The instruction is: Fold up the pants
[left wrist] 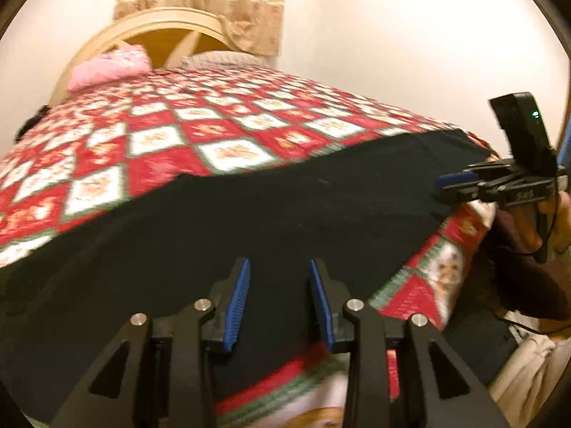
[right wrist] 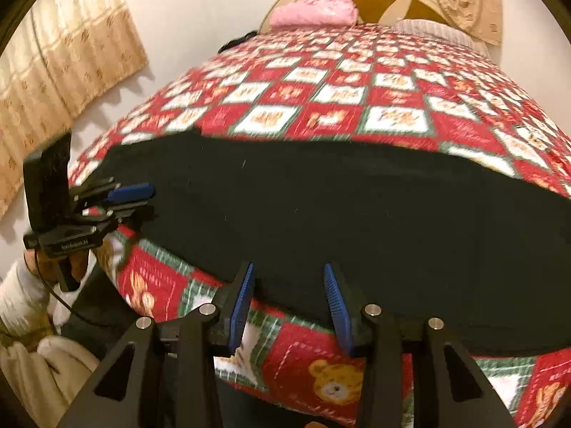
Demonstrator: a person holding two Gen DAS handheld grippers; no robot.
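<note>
Broadly, the bed [left wrist: 150, 132] is spanned by the flat black pants [left wrist: 285, 214]. Nothing is held by the left gripper [left wrist: 280, 299] or right gripper [right wrist: 289, 303], both parted; the near edge should be pinched evenly.

pants [left wrist: 271, 214]: 1 | grippers [left wrist: 280, 299]: 2 | pillows [left wrist: 110, 66]: 2 | quilt [left wrist: 214, 121]: 1

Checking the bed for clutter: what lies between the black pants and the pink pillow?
Only bare quilt between the pants and pink pillow, in both wrist views.
</note>
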